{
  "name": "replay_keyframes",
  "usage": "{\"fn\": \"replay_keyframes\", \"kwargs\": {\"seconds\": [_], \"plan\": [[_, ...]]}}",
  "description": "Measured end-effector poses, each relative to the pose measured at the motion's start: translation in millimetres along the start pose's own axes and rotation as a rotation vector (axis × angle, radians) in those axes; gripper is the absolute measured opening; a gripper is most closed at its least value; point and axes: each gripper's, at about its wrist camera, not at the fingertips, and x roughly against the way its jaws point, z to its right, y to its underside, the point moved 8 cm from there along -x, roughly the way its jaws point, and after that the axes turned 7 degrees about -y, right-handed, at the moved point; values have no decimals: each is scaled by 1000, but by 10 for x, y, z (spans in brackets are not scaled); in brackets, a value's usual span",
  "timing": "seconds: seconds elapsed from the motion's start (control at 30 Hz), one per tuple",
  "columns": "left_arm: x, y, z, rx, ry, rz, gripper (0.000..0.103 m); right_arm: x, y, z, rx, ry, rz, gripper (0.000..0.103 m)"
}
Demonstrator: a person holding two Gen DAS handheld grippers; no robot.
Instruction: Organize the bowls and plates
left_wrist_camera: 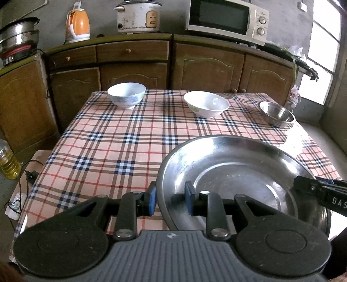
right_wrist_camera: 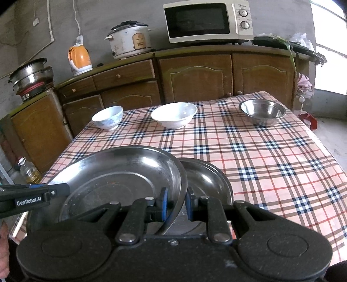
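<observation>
A large steel plate (left_wrist_camera: 238, 169) (right_wrist_camera: 121, 171) hangs tilted over the near end of the checked table (left_wrist_camera: 108, 141), gripped at both sides. My left gripper (left_wrist_camera: 170, 200) is shut on its left rim, and its tip shows in the right wrist view (right_wrist_camera: 65, 188). My right gripper (right_wrist_camera: 176, 201) is shut on the right rim, seen from the other side (left_wrist_camera: 299, 184). Just right of and below the held plate lies a stack of smaller steel plates (right_wrist_camera: 208, 180). At the far edge stand a blue-flowered white bowl (left_wrist_camera: 126, 95) (right_wrist_camera: 107, 117), a plain white bowl (left_wrist_camera: 206, 104) (right_wrist_camera: 174, 115) and a steel bowl (left_wrist_camera: 276, 113) (right_wrist_camera: 262, 111).
Brown cabinets (left_wrist_camera: 208, 69) run behind the table, bearing a microwave (left_wrist_camera: 227, 18), a rice cooker (left_wrist_camera: 138, 16) and an orange kettle (left_wrist_camera: 78, 25). Metal pots (left_wrist_camera: 19, 36) sit at the far left. An oil bottle (left_wrist_camera: 7, 160) and cables lie left of the table.
</observation>
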Motion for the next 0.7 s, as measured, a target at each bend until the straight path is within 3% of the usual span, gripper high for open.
{"fn": "replay_keyframes", "kwargs": {"seconds": [0.7], "plan": [[-182, 96, 172, -26, 17, -42, 26, -77, 110, 206, -43, 33, -27, 23]]}}
